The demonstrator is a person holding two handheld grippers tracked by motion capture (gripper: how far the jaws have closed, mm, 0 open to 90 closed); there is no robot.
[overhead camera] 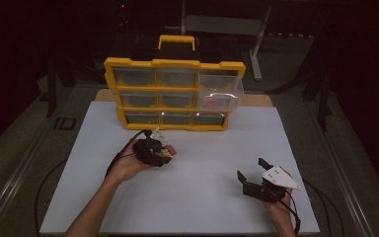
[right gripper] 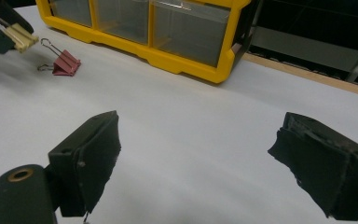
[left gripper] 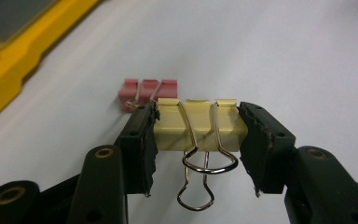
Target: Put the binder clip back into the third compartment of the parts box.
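Left gripper [left gripper: 196, 140]: I have it pinching the yellow clip [left gripper: 196, 125] by its two ends, one pad on each side. The clip's wire handles hang toward the camera in the left gripper view.

Yellow clip: held in front of the cabinet [overhead camera: 174, 94], nearer my side of the table than the cabinet's bottom row. In the left gripper view it seems clear of the table, though I can't be sure of the gap from that angle. In the right gripper view I see the clip [right gripper: 22, 36] sticking out of the left gripper's jaws at the far left.

Pink clip [left gripper: 148, 92]: lying on the white table [overhead camera: 187, 197] just beyond the yellow clip, between it and the cabinet's front. In the right gripper view it [right gripper: 66, 63] rests on its side, one handle raised, the other flat on the table.

Right gripper [right gripper: 193, 163]: I hold it with the jaws spread wide and nothing between them. In the high view it [overhead camera: 252, 174] sits well in front of the cabinet's right end, near the table's front edge.

Cabinet: yellow frame, three rows of three clear drawers, black handle on top, standing at the far side of the table. The right drawer [overhead camera: 219, 95] in the middle row is pulled out, with something pink inside; too dim for me to say what.
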